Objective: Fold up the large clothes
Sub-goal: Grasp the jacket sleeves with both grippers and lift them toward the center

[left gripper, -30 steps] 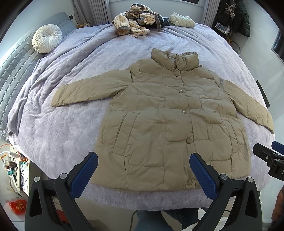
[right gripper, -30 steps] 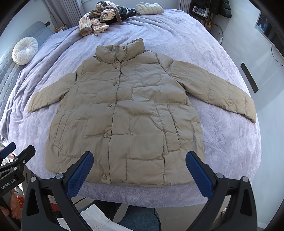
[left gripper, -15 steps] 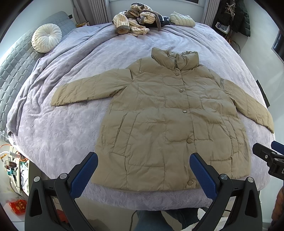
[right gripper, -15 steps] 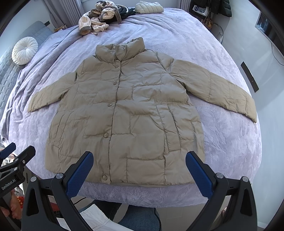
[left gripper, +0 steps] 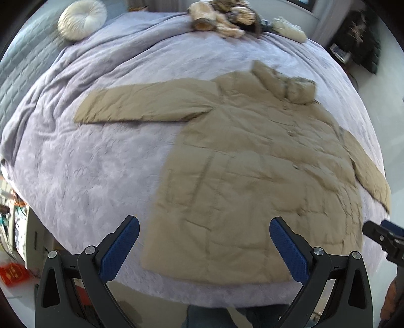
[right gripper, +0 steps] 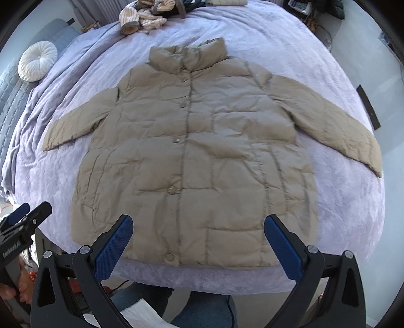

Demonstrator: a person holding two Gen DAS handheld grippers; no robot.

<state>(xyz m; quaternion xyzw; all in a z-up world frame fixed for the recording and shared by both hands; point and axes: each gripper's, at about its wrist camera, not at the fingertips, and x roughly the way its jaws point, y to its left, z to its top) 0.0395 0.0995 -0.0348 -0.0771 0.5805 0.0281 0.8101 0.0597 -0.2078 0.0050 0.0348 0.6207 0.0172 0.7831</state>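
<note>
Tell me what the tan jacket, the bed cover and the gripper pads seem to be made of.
Jacket: likely thin synthetic shell over padding; quilted seams, puffy panels, faint sheen. Bed cover: soft lilac fabric, possibly plush; matte, crinkled texture. Right gripper pads: blue, probably rubber; dotted grip pattern. Left gripper pads look alike.

Both wrist cams sit above the foot edge of the bed (right gripper: 353, 201), looking forward and down along the fingers toward the headboard end. The left wrist view is shifted left, so the jacket (left gripper: 252, 176) sits right of centre, and it is motion-blurred. The right wrist view faces the jacket (right gripper: 197, 151) nearly head-on, centred. Neither is close; each frames almost the whole bed. Shared: the jacket, the round white cushion (left gripper: 82, 19) (right gripper: 38, 60), and the clothes pile (left gripper: 222, 15) (right gripper: 146, 15) at the far end. Each view catches the other gripper at its edge: right gripper (left gripper: 383, 234), left gripper (right gripper: 22, 222).
</note>
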